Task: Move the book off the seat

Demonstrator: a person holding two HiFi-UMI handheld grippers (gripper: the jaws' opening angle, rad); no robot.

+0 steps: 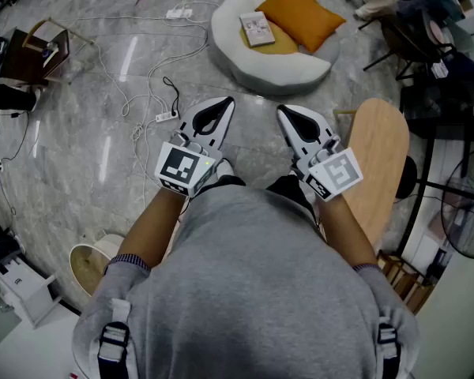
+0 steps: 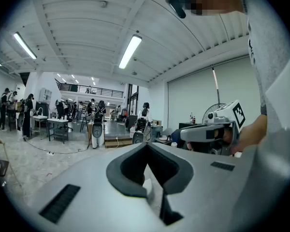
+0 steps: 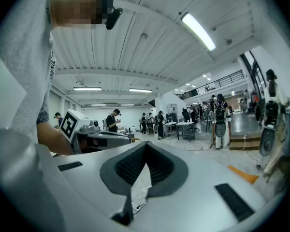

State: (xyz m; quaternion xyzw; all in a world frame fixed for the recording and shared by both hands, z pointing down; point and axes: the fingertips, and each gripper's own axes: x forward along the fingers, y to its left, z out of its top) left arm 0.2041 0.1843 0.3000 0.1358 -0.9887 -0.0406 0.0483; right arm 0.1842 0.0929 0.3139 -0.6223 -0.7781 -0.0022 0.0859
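Note:
A small pale book (image 1: 257, 28) lies flat on a round white floor seat (image 1: 268, 68), next to an orange cushion (image 1: 302, 14), at the top middle of the head view. My left gripper (image 1: 227, 102) and right gripper (image 1: 283, 110) are held side by side close to my body, well short of the seat. Both are shut with nothing between the jaws. In the left gripper view my left gripper (image 2: 146, 144) points level across a large hall, with the right gripper (image 2: 208, 132) beside it. The right gripper view shows my right gripper (image 3: 146, 143) shut and empty too. Neither gripper view shows the book.
A white power strip (image 1: 166, 118) and loose cables lie on the marble floor left of the grippers. A light wooden round top (image 1: 377, 164) stands at my right, with a fan (image 1: 470, 215) beyond it. A wooden chair (image 1: 33, 52) is far left. People and tables (image 2: 58, 124) fill the hall.

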